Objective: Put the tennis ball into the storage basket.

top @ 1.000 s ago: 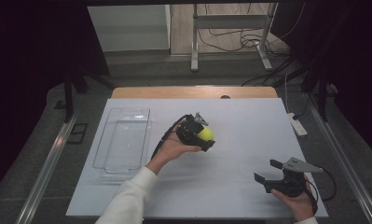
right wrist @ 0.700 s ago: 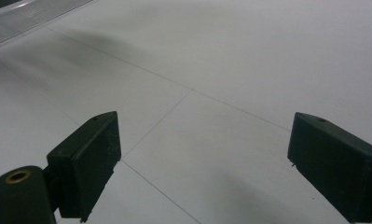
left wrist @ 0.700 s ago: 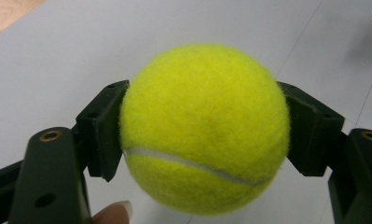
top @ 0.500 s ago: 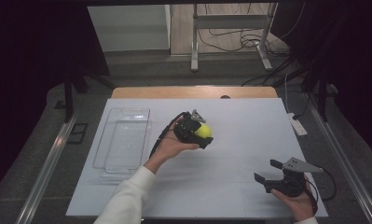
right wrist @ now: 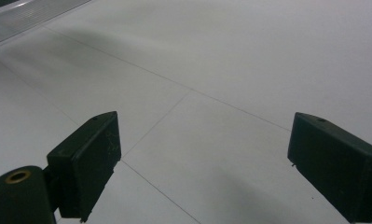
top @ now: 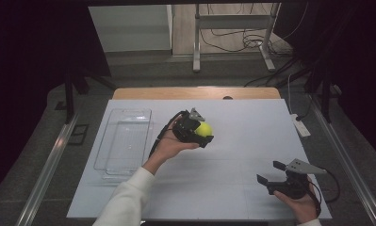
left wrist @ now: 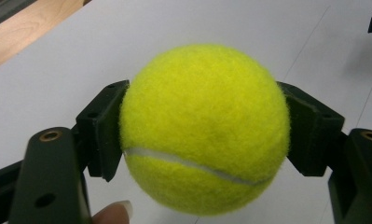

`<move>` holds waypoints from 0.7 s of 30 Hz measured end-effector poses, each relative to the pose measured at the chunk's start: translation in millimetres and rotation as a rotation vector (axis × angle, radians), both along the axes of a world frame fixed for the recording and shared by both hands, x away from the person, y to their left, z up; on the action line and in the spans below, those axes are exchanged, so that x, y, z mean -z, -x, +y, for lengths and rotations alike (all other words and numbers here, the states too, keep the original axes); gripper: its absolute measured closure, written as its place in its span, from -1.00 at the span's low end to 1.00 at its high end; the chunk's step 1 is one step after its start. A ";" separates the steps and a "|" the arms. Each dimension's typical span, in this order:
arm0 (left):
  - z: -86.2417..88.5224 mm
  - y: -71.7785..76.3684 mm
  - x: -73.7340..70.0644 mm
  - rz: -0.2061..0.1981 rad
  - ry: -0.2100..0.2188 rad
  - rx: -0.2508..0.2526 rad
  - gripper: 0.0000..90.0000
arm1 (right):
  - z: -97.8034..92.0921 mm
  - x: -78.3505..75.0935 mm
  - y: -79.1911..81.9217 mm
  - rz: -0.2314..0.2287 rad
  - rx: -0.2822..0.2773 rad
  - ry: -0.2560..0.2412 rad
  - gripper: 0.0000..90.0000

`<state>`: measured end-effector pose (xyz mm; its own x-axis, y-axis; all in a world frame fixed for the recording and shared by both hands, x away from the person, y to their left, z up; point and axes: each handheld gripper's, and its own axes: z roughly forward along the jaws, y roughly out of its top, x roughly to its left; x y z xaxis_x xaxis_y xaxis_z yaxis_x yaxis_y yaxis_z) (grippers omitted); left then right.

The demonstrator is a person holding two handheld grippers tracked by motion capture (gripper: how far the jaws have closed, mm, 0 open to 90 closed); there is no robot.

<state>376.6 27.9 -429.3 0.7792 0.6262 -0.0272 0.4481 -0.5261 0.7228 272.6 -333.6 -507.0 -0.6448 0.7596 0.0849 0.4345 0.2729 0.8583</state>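
Note:
A yellow-green tennis ball [top: 205,129] is held above the middle of the white table, clamped between the two black jaws of my left gripper [top: 200,132]. In the left gripper view the ball [left wrist: 203,127] bulges out between the pads [left wrist: 104,128], and a fingertip shows at the bottom edge. My right gripper [top: 271,173] rests low near the table's front right, held in a hand, its jaws wide apart. In the right gripper view nothing lies between its pads [right wrist: 89,161], just bare white surface.
A clear plastic tray [top: 124,141] lies on the left part of the white table [top: 251,127]. A small white device [top: 300,126] sits at the right edge. A strip of wooden tabletop [top: 195,92] runs along the far side. Metal stand legs and cables are on the floor beyond.
My left gripper with the ball has lifted slightly and shifted a little toward the far side. The right gripper has stayed where it was.

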 end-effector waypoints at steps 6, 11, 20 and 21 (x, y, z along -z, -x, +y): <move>3.1 1.5 -4.2 -0.011 0.011 -0.005 -0.41 | 0.1 0.0 0.1 0.001 0.000 0.001 -0.78; 5.0 2.3 -7.3 -0.019 0.016 -0.008 -0.41 | 0.1 0.0 0.1 0.000 -0.001 0.001 -0.78; 8.1 3.5 -11.9 -0.028 0.022 -0.008 -0.41 | 0.0 -0.1 0.2 -0.001 0.000 0.001 -0.78; 8.5 3.6 -12.5 -0.030 0.022 -0.007 -0.41 | 0.0 -0.2 0.2 -0.001 0.001 0.003 -0.78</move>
